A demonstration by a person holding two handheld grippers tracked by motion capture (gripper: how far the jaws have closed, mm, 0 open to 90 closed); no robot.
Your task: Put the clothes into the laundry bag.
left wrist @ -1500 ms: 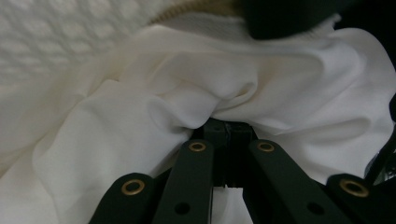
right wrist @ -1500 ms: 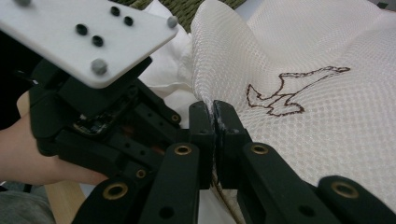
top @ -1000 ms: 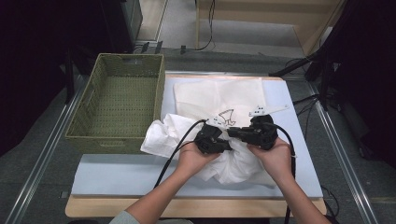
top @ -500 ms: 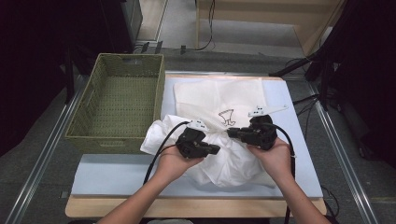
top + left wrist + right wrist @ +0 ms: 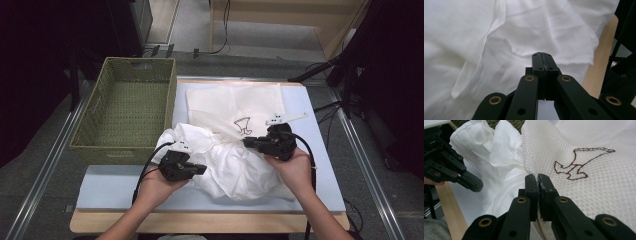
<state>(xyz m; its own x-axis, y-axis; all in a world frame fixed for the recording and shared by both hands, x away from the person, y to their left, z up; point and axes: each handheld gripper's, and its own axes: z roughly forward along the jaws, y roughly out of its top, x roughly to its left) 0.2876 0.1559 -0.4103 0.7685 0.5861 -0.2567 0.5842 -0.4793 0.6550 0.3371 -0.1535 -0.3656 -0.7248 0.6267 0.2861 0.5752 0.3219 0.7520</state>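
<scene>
A white mesh laundry bag (image 5: 235, 102) with a brown stitched figure lies flat on the mat; its near opening edge is pinched in my right gripper (image 5: 246, 142), whose jaws are shut on the netting (image 5: 586, 157) in the right gripper view (image 5: 538, 177). A crumpled white garment (image 5: 230, 167) lies in front of the bag between both hands. My left gripper (image 5: 203, 169) sits at the garment's left side, pointing right. Its jaws are shut (image 5: 543, 55) with nothing seen between them, and the cloth (image 5: 524, 30) lies just beyond the tips.
A green woven basket (image 5: 120, 150) stands empty at the left of the table. A pale blue mat (image 5: 115, 187) covers the tabletop, with the wooden front edge (image 5: 200, 222) below it. Black cables trail from both grippers toward the person.
My left gripper has moved left, away from the right gripper, to the garment's left side. The right gripper has kept still on the bag's edge.
</scene>
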